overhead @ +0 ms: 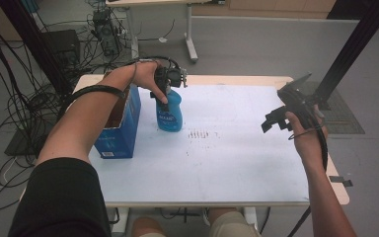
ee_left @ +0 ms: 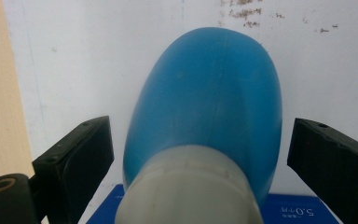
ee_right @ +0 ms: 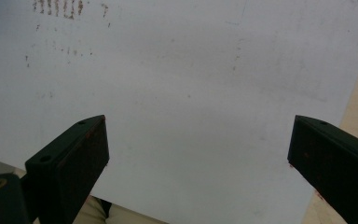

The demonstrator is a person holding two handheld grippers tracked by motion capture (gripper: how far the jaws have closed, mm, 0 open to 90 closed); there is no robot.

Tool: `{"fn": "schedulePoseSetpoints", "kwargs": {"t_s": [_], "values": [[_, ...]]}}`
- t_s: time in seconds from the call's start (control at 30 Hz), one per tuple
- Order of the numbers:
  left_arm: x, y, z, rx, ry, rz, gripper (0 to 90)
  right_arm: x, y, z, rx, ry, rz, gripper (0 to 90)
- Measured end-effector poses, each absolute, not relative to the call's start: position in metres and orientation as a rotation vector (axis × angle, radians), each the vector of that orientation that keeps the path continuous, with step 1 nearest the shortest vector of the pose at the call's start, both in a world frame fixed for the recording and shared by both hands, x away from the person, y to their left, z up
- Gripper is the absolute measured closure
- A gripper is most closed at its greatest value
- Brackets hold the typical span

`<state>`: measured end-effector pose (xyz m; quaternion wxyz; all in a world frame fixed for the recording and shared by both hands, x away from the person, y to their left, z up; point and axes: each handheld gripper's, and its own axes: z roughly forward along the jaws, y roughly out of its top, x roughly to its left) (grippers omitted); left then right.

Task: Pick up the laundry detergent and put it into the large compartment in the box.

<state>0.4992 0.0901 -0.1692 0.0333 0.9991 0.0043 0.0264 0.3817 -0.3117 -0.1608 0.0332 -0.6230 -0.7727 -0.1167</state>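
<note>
While the left gripper [overhead: 170, 81] hangs over the top of a blue plastic bottle [overhead: 170, 112], its jaws stand wide apart on either side of the bottle's shoulder. The left gripper view shows a strip of white surface between each jaw and the blue body, so neither jaw touches it. The bottle [ee_left: 209, 107] stands upright on the white tabletop [overhead: 237, 148], toward the rear left part of it, with a pale whitish collar [ee_left: 189, 186] at its neck nearest the camera on the gripper and a label on its front in the high view, too small to read. Just beside the bottle, on its left, sits an open blue cardboard box [overhead: 121, 126] at the table's left edge; the person's left forearm passes over it. A blue printed edge of that box [ee_left: 298, 212] shows low in the left gripper view, behind the bottle.

Well apart from all this, the right gripper [overhead: 276, 118] is held above the right side of the table, near its edge. Its jaws are also spread wide and hold nothing; the right gripper view looks down between them at bare white tabletop [ee_right: 191, 93]. A patch of small brownish marks [overhead: 200, 134] lies on the table between the two grippers, nearer the bottle.
</note>
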Motion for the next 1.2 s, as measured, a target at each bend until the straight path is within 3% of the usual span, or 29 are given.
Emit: {"fn": "schedulePoseSetpoints", "kwargs": {"t_s": [1.2], "values": [[0.4987, 0.0881, -0.1714, 3.086, 0.015, 0.086, 7.6, 0.3803, -0.3149, -0.1618, -1.928, -2.37, -0.371, 4.9]]}}
